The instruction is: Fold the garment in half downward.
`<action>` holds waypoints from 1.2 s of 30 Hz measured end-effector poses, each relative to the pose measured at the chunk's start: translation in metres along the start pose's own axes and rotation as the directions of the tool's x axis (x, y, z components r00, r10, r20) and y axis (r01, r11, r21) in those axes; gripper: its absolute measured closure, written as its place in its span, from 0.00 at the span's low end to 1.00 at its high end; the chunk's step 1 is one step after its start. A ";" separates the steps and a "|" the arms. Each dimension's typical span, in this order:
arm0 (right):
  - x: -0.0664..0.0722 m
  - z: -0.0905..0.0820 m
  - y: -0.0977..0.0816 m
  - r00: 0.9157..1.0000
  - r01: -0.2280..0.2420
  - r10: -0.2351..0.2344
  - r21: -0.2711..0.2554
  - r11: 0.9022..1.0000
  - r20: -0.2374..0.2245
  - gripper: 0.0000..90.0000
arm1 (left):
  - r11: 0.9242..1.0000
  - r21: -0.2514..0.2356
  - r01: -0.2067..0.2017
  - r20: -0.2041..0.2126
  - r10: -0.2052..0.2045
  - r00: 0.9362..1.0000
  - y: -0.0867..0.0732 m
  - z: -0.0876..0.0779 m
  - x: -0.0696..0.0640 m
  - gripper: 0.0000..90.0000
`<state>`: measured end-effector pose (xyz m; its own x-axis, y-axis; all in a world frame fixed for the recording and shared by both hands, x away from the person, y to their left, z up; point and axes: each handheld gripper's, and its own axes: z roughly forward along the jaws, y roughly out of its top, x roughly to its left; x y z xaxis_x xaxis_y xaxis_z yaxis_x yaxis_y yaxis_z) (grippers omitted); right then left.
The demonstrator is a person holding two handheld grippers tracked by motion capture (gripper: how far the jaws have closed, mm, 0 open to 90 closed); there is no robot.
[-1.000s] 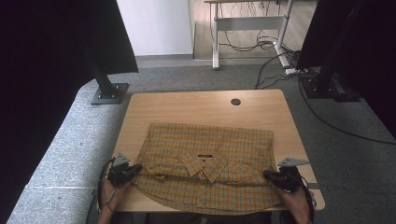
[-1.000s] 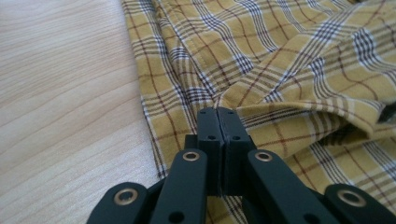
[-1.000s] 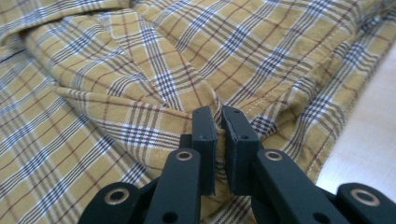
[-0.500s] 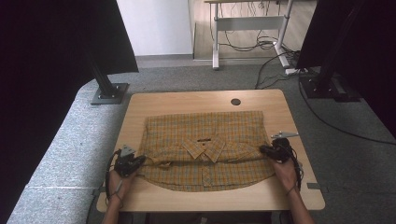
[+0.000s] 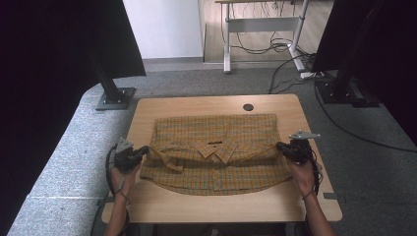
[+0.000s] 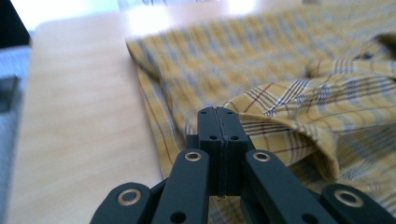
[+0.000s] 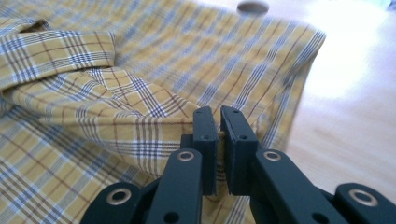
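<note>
High view: we're mid-fold on the shirt (image 5: 216, 150), lying centre of the worktop (image 5: 162, 105). Left gripper (image 5: 140, 152) and right gripper (image 5: 281, 146) pinch its side edges, forearms entering from the bottom. Left gripper view: jaws clamped on a fold. Right gripper view: jaws nipping cloth. Next, we'd judge, carry both edges toward the top of the frame and lay them flat.

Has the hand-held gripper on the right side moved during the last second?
Yes. The right hand-held gripper has carried its pinched fold of the plaid shirt away from the table's near edge, toward the round hole.
</note>
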<state>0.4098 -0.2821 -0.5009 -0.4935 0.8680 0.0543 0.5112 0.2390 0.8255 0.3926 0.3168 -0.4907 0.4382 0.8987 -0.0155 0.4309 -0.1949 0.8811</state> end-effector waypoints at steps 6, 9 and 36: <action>0.007 -0.025 0.019 0.999 0.038 -0.036 -0.073 0.997 0.026 0.94 | 0.996 -0.088 -0.029 -0.008 0.029 1.000 0.024 -0.024 -0.005 1.00; 0.014 -0.042 0.027 0.998 0.062 -0.059 -0.112 0.992 0.032 0.94 | 0.991 -0.124 -0.043 -0.004 0.043 0.999 0.033 -0.039 -0.008 1.00; 0.035 -0.042 -0.087 0.980 -0.122 0.141 0.138 0.983 -0.139 0.93 | 0.969 0.245 0.016 0.073 -0.035 0.997 -0.074 -0.026 -0.009 0.99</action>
<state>0.3187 -0.2912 -0.5476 -0.5094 0.8242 0.2476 0.6595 0.1891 0.7276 0.3362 0.3337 -0.5436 0.4792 0.8740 -0.0805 0.6179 -0.2707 0.7382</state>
